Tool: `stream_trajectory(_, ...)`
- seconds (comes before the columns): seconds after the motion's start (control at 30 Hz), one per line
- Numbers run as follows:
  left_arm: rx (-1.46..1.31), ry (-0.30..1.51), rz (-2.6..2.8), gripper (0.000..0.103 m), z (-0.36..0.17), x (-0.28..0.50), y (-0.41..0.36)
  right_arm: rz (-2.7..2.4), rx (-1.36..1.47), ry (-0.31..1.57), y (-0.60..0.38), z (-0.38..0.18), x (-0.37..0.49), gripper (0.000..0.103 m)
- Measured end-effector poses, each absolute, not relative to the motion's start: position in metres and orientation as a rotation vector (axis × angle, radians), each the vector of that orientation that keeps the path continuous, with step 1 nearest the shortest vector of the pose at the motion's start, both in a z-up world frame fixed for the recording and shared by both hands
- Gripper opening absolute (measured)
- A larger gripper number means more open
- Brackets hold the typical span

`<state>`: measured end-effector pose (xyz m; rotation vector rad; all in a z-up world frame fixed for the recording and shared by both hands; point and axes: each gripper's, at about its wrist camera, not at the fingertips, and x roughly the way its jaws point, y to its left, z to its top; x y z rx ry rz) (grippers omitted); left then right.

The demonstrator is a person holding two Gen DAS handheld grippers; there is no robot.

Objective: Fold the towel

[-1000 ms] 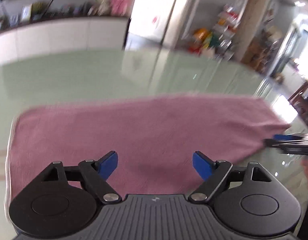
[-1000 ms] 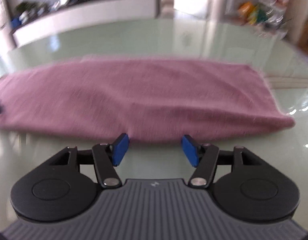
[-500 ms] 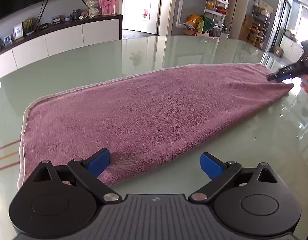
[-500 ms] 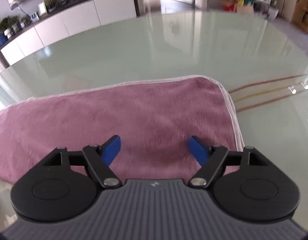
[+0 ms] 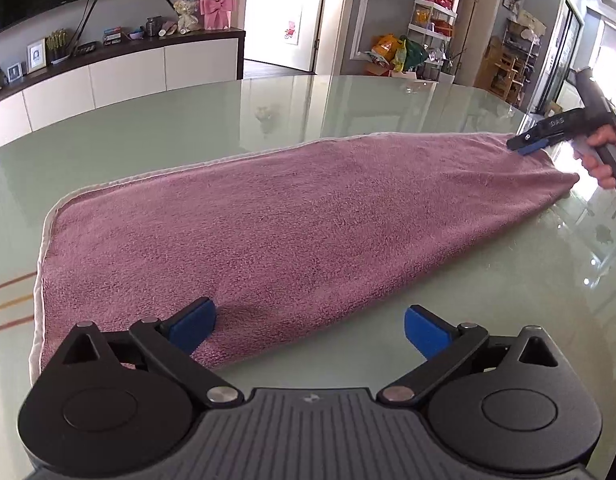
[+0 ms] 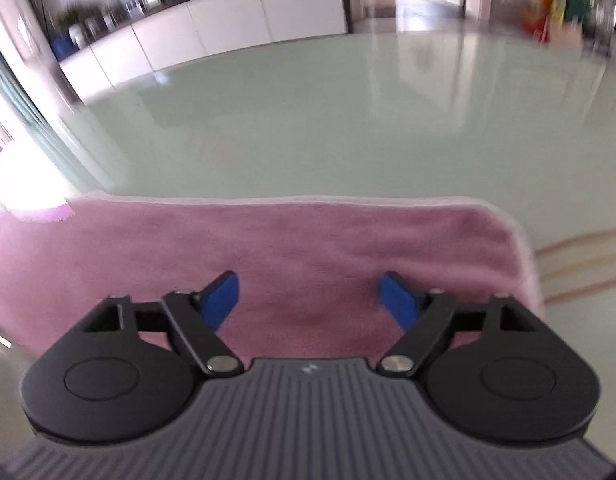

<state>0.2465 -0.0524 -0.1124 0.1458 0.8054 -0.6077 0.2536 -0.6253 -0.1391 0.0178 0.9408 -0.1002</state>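
Pale green glass table [image 5: 348, 112] in a living room; white sideboard [image 5: 108, 76] along the far wall, open doorway [image 5: 284, 12] beyond, cluttered shelves [image 5: 432, 28] at far right.

Left gripper [image 5: 310, 326] is hanging over the near left corner of the towel [image 5: 300, 216], angled steeply down. Its jaws have just been opening and are now standing wide apart; left blue pad [image 5: 192, 324] is sitting over the towel's near edge, right blue pad over bare glass. Nothing is pinched between them.

Right gripper [image 6: 310, 296] is also pointing steeply down, over the towel's [image 6: 268, 248] right end, which is lying under both pads. Its jaws have just been opening too and are wide apart, gripping nothing. From the left wrist view this gripper [image 5: 528, 144] is showing at the towel's far right end, with the person's hand [image 5: 600, 152] wrapped around its handle.

Count: one towel, pink with a pale hem, lying flat along the table as a long folded strip. Two grippers. One hand in view. Right wrist view is blurring, so room detail there is hard to read.
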Motion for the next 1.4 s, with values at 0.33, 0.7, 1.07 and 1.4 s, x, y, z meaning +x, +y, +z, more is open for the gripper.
stream_trajectory(0.33,0.111,0.801,-0.622,0.101,-0.112,0.247,-0.047,0.111,-0.215,0.808,-0.564,-0.138,0.205,0.083)
stream_trajectory(0.7,0.059,0.799,-0.634,0.102,-0.112,0.248,-0.040,-0.088,-0.024,0.626,-0.594,-0.122,0.160,0.089)
stream_trajectory(1.07,0.053,0.820,-0.644,0.102,-0.109,0.251,-0.039,-0.215,0.051,0.701,-0.594,-0.173,0.151,0.103)
stream_trajectory(1.4,0.046,0.808,-0.640,0.102,-0.110,0.251,-0.037,-0.220,0.259,0.559,-0.659,-0.159,0.128,0.087)
